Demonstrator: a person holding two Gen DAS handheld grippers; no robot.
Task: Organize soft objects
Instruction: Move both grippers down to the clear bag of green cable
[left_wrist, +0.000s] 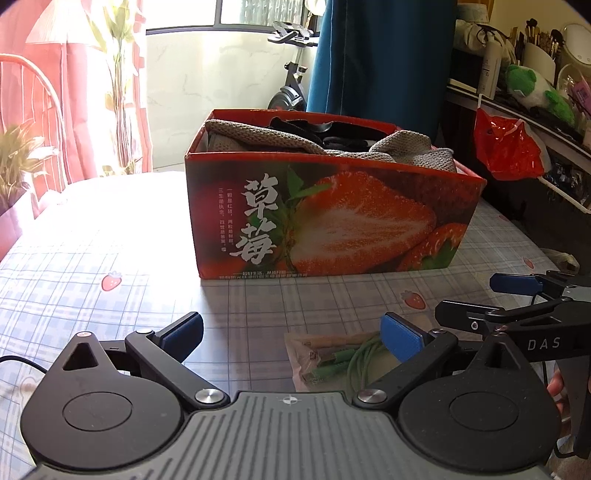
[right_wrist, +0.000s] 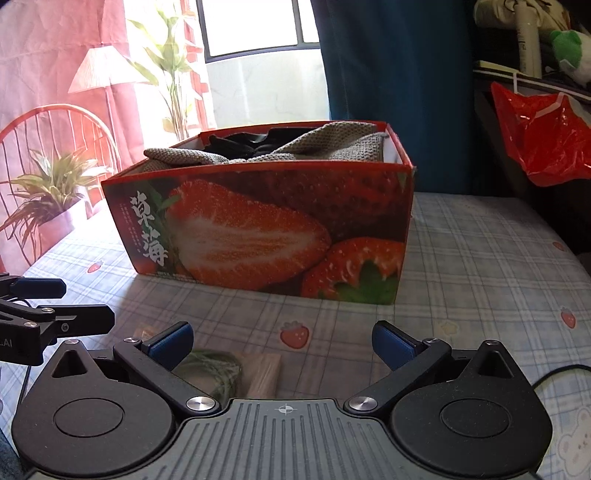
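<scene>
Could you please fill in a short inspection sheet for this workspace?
Surface: checked cloth with strawberry prints.
Job's things: grey knit cloth and black fabric in the strawberry box.
Clutter: clear packet of green cord near the tools.
Grippers: left tool and right tool both open, empty.
Cables: black lead at right.
Surroundings: red bag, blue curtain, plant.

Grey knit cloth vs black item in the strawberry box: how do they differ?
The grey knit cloth is pale and coarse-textured; the black item is dark and looks smooth. The grey knit cloth drapes up to the strawberry box rim on both sides; the black item sits in the middle, behind it. Both lie loose inside the box.
</scene>
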